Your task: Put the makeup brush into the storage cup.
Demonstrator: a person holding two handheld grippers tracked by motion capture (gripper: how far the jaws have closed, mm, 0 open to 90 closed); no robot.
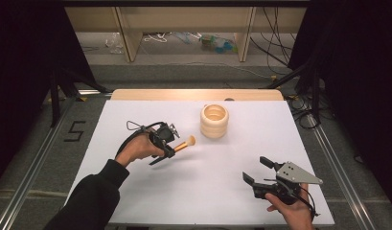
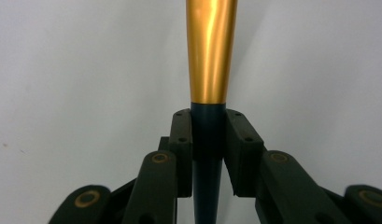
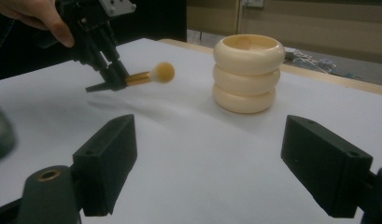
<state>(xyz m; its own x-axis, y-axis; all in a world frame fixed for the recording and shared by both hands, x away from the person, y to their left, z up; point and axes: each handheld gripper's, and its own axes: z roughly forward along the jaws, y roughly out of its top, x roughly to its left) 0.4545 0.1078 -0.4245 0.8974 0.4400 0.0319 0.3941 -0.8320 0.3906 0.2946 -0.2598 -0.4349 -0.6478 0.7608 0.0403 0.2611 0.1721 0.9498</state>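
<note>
My left gripper (image 1: 170,147) is shut on the dark handle of a makeup brush (image 1: 185,144), held above the white table left of centre. The brush has a gold ferrule (image 2: 211,51) and a pale orange tip (image 3: 162,72) pointing toward a cream ribbed cup (image 1: 214,120) that stands upright at the back centre. The same left gripper (image 3: 115,80) and the cup (image 3: 248,72) appear in the right gripper view. My right gripper (image 1: 259,170) stands open near the front right edge, nothing between its jaws, facing the cup.
The white table top (image 1: 136,187) ends in a wooden edge (image 1: 193,95) at the back. Metal rails (image 1: 35,163) run along both sides, with dark curtains, cables and shelving on the floor beyond.
</note>
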